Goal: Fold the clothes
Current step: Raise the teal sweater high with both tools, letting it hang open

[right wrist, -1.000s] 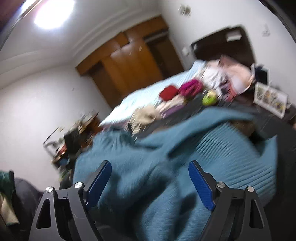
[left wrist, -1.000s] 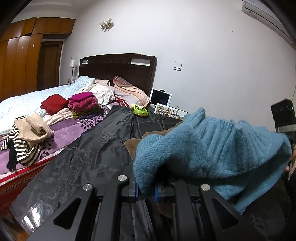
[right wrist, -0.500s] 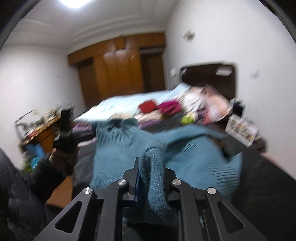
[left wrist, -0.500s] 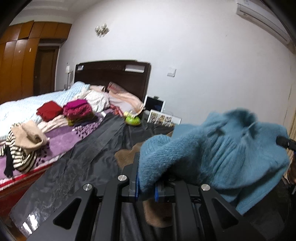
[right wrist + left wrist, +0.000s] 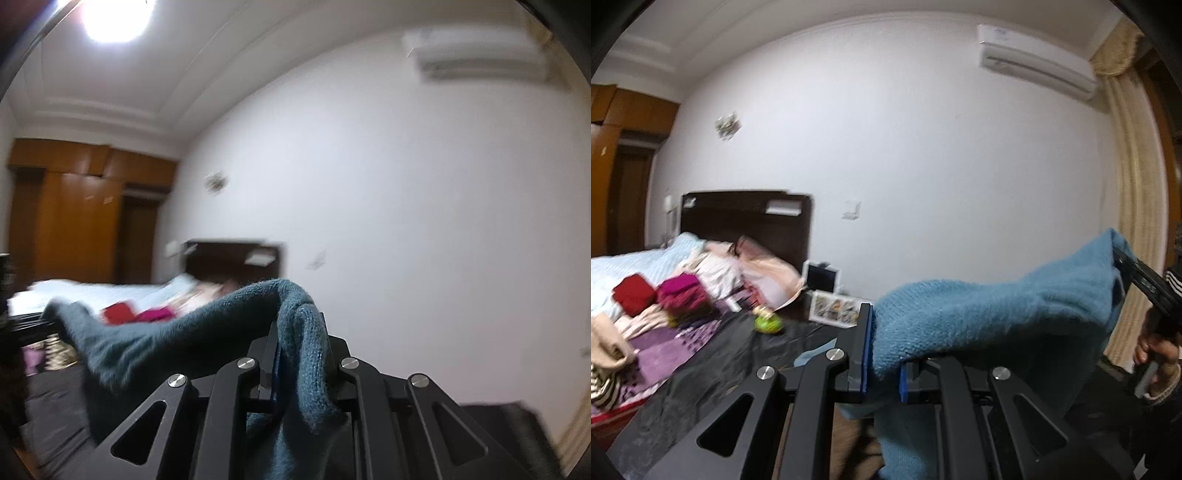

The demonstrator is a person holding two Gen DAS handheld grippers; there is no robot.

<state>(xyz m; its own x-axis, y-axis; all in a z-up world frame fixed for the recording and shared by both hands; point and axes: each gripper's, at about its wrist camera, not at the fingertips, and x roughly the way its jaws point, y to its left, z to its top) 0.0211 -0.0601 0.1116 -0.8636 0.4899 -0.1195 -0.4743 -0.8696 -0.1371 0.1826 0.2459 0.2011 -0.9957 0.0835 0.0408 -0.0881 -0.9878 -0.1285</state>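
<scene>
Sweater stretched in the air between two hand-held grippers.

Left hand-held gripper (image 5: 882, 354) pinches one edge of the blue knit sweater (image 5: 990, 314); right hand-held gripper (image 5: 301, 363) is pressed together on another fold of it (its black body also shows at the right edge of the left view). The sweater hangs above a black sheet (image 5: 701, 376) beside the bed (image 5: 631, 258), where folded clothes (image 5: 679, 295) sit.

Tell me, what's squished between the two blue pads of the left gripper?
A bunched fold of the blue knitted sweater sits between the pads of the left gripper, clamped there. The left wrist view shows it.
</scene>
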